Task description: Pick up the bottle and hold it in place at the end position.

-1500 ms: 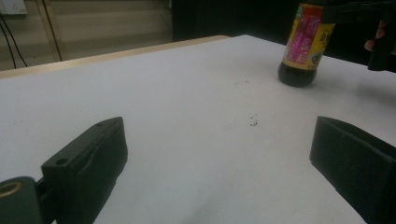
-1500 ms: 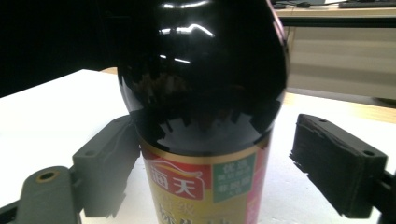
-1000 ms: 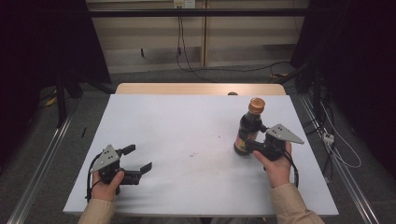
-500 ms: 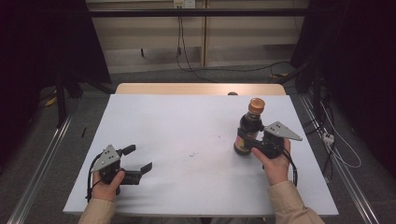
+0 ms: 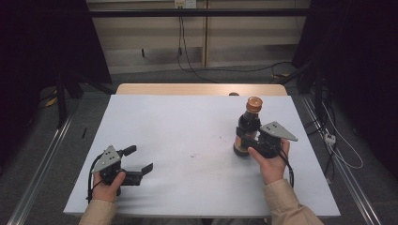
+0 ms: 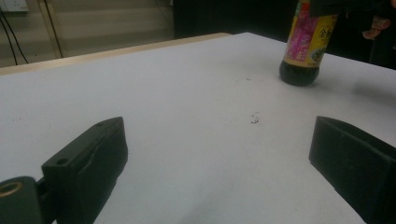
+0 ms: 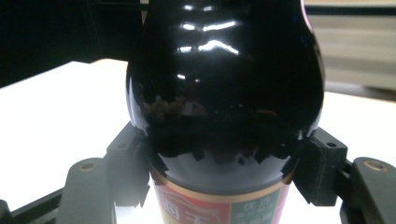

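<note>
R gripper (image 5: 246, 140) pinches the dark sauce bottle (image 5: 248, 125) upright at mid-body, prob. to steady it. L gripper (image 5: 139, 160), jaws spread, waits well left of bottle.

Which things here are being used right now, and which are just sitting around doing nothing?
In use:
- dark sauce bottle, standing upright on the table
- right gripper, jaws closed around the bottle's body
- left gripper, open and holding nothing, resting low over the table

Just lying about:
- dark specks on the white tabletop
- cables on the floor behind the table
</note>
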Tool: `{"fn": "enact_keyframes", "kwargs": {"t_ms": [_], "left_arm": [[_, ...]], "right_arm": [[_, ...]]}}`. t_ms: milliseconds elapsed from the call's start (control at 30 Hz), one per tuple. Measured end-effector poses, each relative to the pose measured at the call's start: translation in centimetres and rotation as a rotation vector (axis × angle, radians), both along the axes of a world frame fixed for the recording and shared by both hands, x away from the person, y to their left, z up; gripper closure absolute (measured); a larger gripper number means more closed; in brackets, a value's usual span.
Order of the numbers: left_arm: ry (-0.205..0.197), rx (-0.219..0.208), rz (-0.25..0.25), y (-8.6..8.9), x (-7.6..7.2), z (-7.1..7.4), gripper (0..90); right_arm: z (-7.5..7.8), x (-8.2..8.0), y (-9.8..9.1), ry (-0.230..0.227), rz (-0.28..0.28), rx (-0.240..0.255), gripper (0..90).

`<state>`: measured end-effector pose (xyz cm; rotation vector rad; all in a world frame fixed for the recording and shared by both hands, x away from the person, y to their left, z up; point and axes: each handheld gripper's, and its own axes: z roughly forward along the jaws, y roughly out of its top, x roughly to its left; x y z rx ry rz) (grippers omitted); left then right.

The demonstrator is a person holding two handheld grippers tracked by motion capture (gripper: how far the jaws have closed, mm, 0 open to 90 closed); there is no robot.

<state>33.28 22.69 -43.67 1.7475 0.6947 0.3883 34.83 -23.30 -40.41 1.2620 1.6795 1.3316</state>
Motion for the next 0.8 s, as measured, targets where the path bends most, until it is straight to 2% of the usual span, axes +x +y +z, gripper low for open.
{"fn": "enact_keyframes", "kwargs": {"t_ms": [33, 200, 367, 567, 800], "left_arm": [[0.0, 0.0, 0.0, 0.0, 0.0, 0.0, 4.1], [0.0, -0.001, -0.002, 0.0, 0.0, 0.0, 4.1], [0.003, -0.002, -0.002, 0.0, 0.0, 0.0, 4.1], [-0.006, 0.003, -0.005, 0.1, 0.0, 0.0, 4.1], [0.001, -0.009, -0.002, 0.0, 0.0, 0.0, 4.1]], "right_arm": [[0.0, 0.0, 0.2, 0.004, 0.0, 0.011, 30.6], [0.2, 0.2, 1.8, 0.0, 0.011, -0.018, 30.5], [0.7, 0.5, 2.9, -0.014, 0.023, -0.006, 30.4], [0.7, 1.0, 3.9, -0.006, 0.037, -0.001, 30.4], [0.6, 1.6, 4.7, -0.003, 0.047, -0.002, 30.4]]}}
